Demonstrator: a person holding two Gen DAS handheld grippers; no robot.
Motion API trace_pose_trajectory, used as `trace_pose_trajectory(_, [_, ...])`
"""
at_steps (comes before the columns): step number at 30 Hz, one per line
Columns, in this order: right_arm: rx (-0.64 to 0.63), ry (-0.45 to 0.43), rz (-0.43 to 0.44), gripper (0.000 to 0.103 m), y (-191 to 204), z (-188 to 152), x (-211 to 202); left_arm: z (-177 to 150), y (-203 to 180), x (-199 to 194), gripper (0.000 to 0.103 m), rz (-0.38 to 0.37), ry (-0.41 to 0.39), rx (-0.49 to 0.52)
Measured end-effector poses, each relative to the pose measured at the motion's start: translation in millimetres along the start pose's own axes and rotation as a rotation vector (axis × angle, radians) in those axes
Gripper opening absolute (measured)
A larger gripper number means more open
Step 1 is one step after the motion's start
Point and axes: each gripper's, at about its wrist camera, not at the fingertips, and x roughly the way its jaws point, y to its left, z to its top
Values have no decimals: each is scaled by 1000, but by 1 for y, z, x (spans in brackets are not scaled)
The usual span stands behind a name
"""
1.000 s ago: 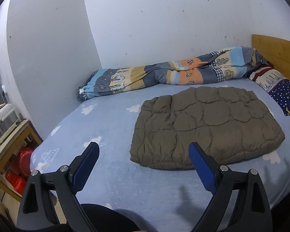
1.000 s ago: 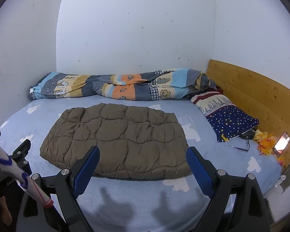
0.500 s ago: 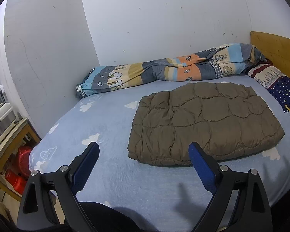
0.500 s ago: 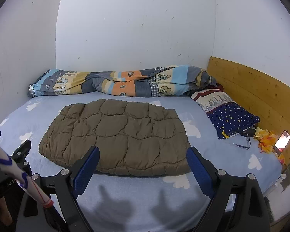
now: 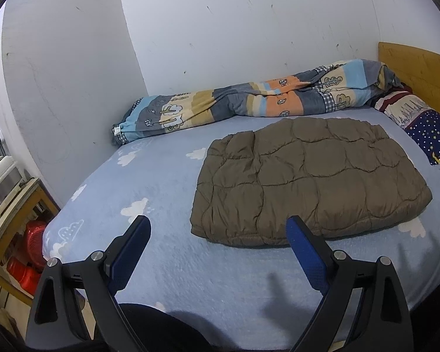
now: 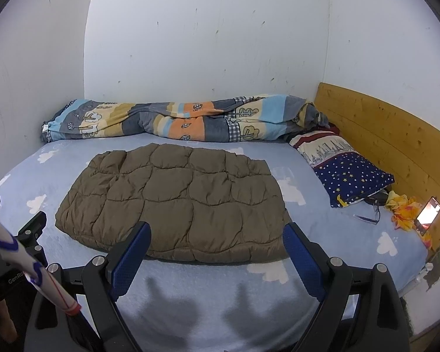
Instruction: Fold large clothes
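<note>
Blue cloud-print bed (image 6: pixel 190 299) | brown quilted puffy garment (image 6: pixel 176 202) folded flat mid-bed | left tongs (image 5: pixel 218 236), right tongs (image 6: pixel 217 240) both wide, empty, short of garment's near edge | next: pinch near corners together, lift evenly

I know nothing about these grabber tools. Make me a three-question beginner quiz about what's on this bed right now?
1. True or false: the left gripper is holding the brown quilted coat.
2. What lies along the wall behind the coat?
A. a rolled patterned duvet
B. a stack of books
C. a suitcase
3. Fill in: the lit phone leans against the wooden ____.

Key:
1. False; its jaws stand open and empty, as do the right gripper jaws.
2. A
3. headboard
</note>
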Motion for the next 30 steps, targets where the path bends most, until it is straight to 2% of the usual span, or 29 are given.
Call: trace_pose_trajectory(30, [-5,9,-1,94,0,-3,3,-3,0,2,93,-1,2,3])
